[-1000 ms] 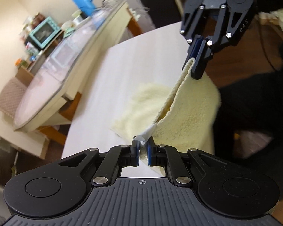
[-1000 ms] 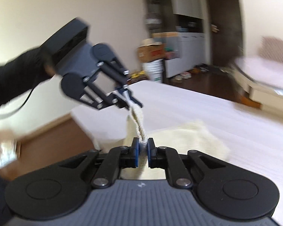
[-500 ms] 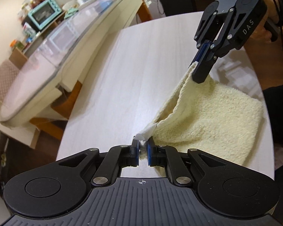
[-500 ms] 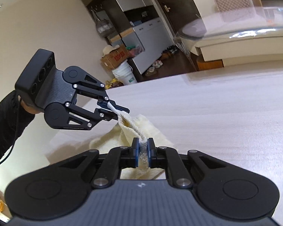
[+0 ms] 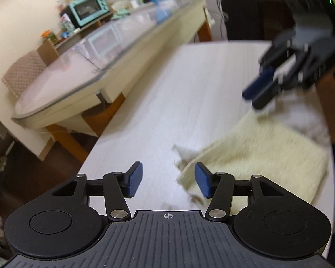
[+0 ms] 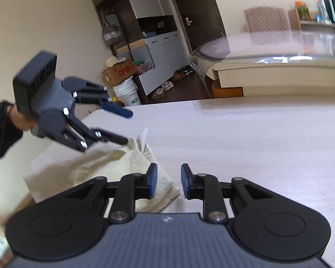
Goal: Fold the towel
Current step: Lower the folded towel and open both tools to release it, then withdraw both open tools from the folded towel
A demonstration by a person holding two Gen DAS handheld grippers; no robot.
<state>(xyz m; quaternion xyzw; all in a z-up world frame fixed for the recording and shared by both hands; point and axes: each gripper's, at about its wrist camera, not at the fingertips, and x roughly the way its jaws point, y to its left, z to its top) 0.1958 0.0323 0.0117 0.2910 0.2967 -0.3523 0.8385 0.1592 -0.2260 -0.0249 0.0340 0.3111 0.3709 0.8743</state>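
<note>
One towel (image 5: 263, 151): pale yellow terry, lying folded over on itself in layers, with a white tag sticking up at the near corner; blurred in the left wrist view.
Towel place: at the near end of the table, just ahead of both grippers; in the right wrist view it lies left of centre (image 6: 131, 167).
Table (image 5: 189, 93): whitish wood grain, rounded end.
Room: a second, glass-topped table (image 5: 82, 71) stands beside it; on the shelf behind that, a teal toaster oven (image 5: 88, 7); grey cabinets (image 6: 154, 44), a cardboard box (image 6: 120, 72) and a white bucket (image 6: 127, 93) by a dark door.
Left gripper (image 5: 168, 182): blue pads spread wide, nothing between them; the right-hand pad sits just beside the towel's corner.
Right gripper (image 6: 168, 181): pads parted, empty; towel edge just beside its left pad. Seen from the left wrist (image 5: 259, 91) it hovers above the towel's far corner.
</note>
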